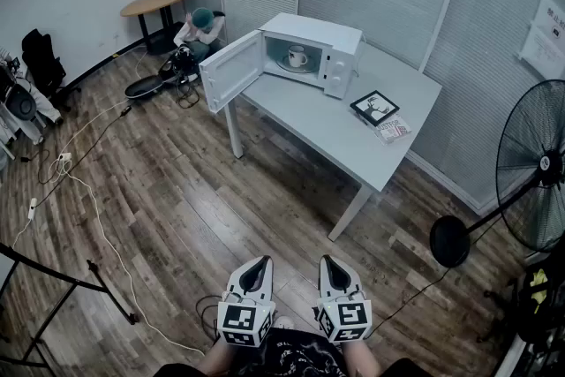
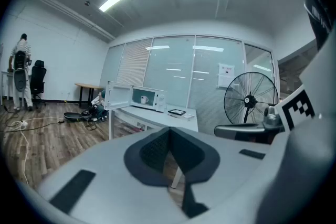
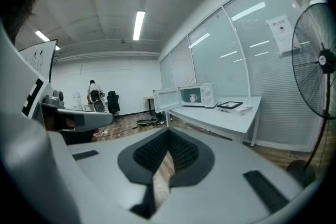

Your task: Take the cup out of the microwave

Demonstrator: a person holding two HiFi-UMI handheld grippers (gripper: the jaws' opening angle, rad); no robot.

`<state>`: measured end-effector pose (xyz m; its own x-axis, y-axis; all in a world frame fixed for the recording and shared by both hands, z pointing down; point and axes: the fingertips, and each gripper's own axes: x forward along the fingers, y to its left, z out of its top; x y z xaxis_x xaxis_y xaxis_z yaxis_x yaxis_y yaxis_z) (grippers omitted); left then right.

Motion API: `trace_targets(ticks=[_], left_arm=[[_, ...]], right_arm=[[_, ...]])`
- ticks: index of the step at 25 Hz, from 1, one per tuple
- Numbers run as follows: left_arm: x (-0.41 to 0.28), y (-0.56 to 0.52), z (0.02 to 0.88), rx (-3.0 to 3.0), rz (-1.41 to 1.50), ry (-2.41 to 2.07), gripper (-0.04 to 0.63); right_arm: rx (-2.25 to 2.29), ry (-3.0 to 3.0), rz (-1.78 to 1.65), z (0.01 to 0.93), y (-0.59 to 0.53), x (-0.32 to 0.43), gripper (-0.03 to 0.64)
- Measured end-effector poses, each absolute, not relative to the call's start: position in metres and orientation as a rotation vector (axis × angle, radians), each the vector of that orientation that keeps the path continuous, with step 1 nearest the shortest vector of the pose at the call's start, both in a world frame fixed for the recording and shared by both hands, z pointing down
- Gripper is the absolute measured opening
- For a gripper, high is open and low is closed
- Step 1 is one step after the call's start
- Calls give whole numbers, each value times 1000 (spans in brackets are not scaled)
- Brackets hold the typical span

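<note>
A white microwave [image 1: 311,50] stands at the far end of a white table [image 1: 353,132], its door [image 1: 231,71] swung open to the left. Inside it, a white cup [image 1: 297,57] rests on a plate. Both grippers hang low at the bottom of the head view, far from the table. My left gripper [image 1: 257,275] and right gripper [image 1: 334,272] are both shut with nothing between the jaws. The left gripper view shows its jaws [image 2: 169,131] closed, with the cup [image 2: 144,98] small in the distance. Past the right gripper [image 3: 168,135], the cup [image 3: 192,97] is also visible.
A framed picture [image 1: 374,107] and a small book [image 1: 392,129] lie on the table right of the microwave. A large standing fan [image 1: 534,163] is at the right. A person [image 1: 201,26] crouches behind the table. Cables [image 1: 97,225] trail over the wooden floor; a tripod [image 1: 53,296] stands at bottom left.
</note>
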<state>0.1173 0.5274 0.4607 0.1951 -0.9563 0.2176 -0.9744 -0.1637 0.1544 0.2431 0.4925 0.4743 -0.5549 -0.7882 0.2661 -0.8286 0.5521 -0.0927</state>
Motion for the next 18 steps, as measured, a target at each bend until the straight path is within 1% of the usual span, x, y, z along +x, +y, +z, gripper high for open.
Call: trace_targets(ticks=[18], left_arm=[[131,524,462,2223,120,-1864,6]], right_arm=[[1466,-2613,306,471,488,275,5]])
